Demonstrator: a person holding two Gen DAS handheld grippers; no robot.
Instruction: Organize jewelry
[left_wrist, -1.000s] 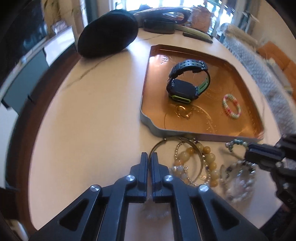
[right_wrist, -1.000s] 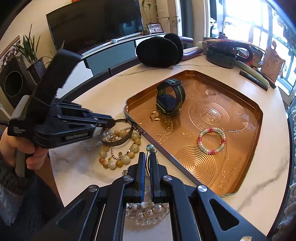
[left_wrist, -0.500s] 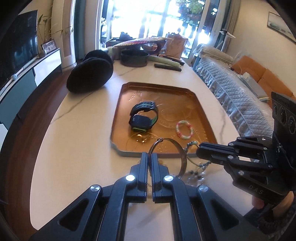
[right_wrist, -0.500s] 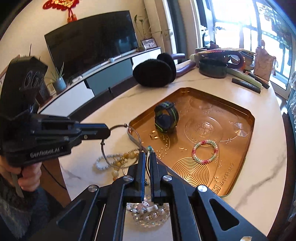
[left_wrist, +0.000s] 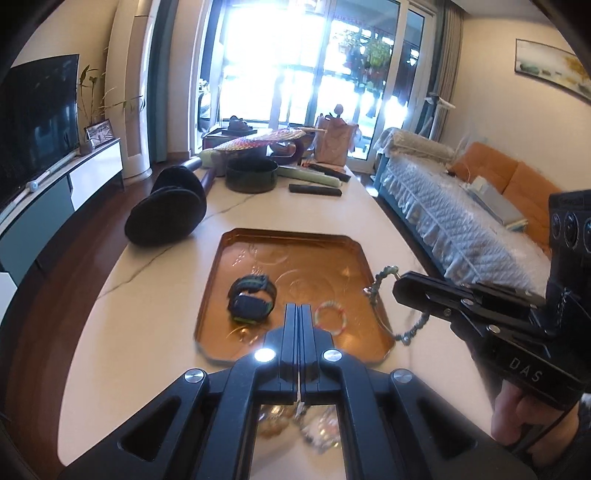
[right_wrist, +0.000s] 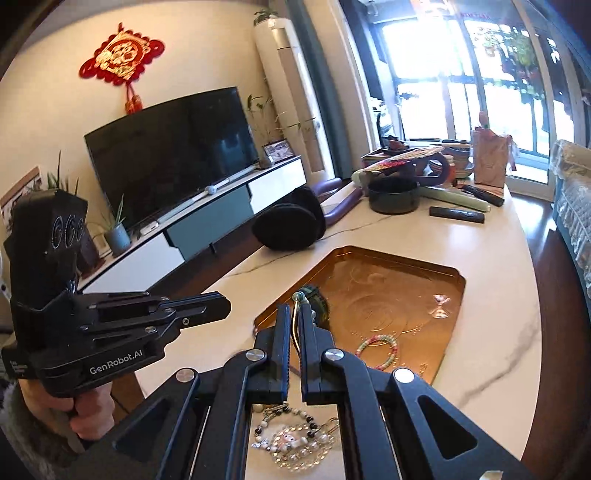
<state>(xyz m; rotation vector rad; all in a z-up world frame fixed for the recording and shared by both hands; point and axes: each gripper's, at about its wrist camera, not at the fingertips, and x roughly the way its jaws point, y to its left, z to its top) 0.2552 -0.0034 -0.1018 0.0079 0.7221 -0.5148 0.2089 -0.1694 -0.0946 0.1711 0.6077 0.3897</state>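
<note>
A copper tray (left_wrist: 236, 243) lies on the white marble table and holds a black smartwatch (left_wrist: 252, 300) and a pastel bead bracelet (left_wrist: 330, 315). My right gripper (right_wrist: 294, 312) is shut on a green bead bracelet (left_wrist: 382, 280), which dangles above the tray's right rim. My left gripper (left_wrist: 299, 308) is shut, raised above the tray's near edge; no bangle shows in it. Several loose bracelets (right_wrist: 295, 439) lie on the table under both grippers. The tray also shows in the right wrist view (right_wrist: 436, 291).
Black round cushions (left_wrist: 166, 218) lie beyond the tray's left corner. A dark pot (left_wrist: 251, 176), remotes (left_wrist: 314, 190) and a woven fan (left_wrist: 266, 140) crowd the far end. A TV cabinet (right_wrist: 207, 218) stands left, a covered sofa (left_wrist: 443, 221) right.
Both grippers have risen well above the table. The thin metal bangle seen at my left gripper's tips half a second ago is gone from view. The green bracelet has lifted with my right gripper.
</note>
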